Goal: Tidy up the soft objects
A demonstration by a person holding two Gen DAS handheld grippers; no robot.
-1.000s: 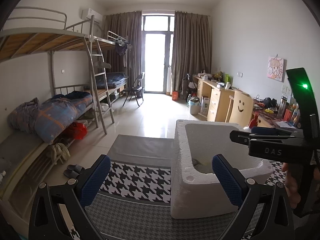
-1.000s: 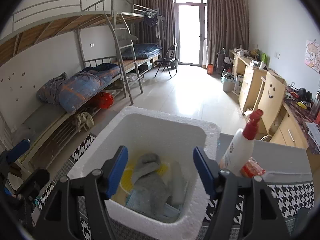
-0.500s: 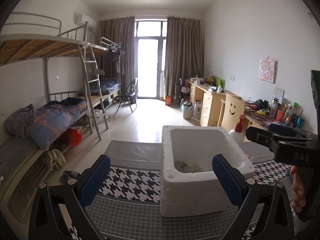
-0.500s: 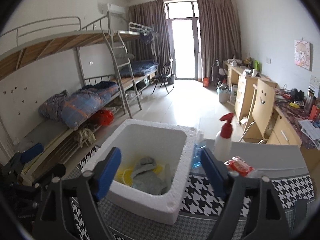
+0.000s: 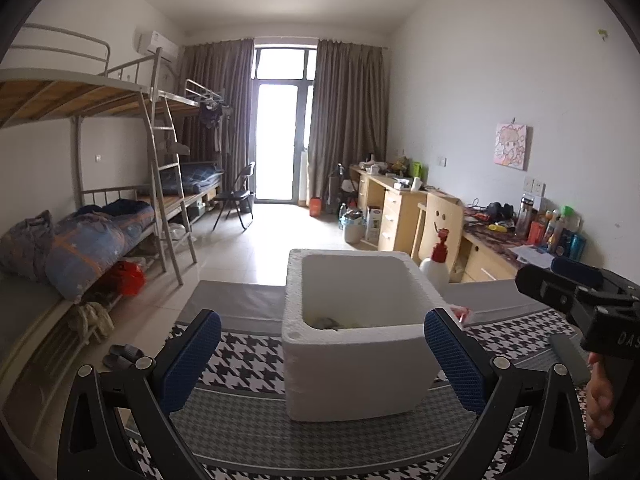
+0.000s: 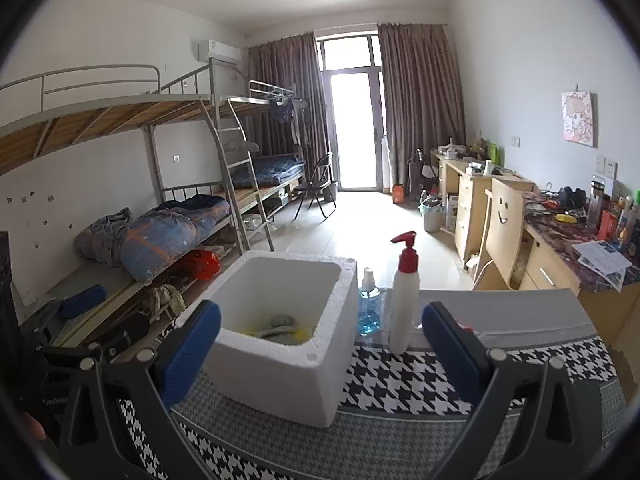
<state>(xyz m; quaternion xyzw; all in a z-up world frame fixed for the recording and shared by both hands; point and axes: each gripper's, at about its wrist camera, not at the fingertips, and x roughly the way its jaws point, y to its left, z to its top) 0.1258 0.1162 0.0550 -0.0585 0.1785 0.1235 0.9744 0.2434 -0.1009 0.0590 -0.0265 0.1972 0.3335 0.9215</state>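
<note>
A white foam box (image 5: 352,364) (image 6: 280,376) stands on the houndstooth tablecloth (image 6: 400,380). At its bottom lie soft items: a grey cloth (image 6: 280,322) (image 5: 326,322) over something yellow (image 6: 298,334). My left gripper (image 5: 322,360) is open in front of the box, well short of it, with nothing between its blue pads. My right gripper (image 6: 320,356) is drawn back on the near side of the box. Its jaws are opening wide and no object is between them. Its black body (image 5: 580,300) shows at the right of the left wrist view, held by a hand (image 5: 600,396).
A white pump bottle with a red top (image 6: 404,300) and a small blue bottle (image 6: 368,308) stand just right of the box. A red packet (image 6: 464,326) lies beside them. Bunk beds (image 6: 180,224) line the left wall and desks (image 6: 560,248) the right.
Both grippers have drawn back from the foam box, which now looks smaller and farther. The right gripper's jaws have spread wider. The grey cloth stays in the box.
</note>
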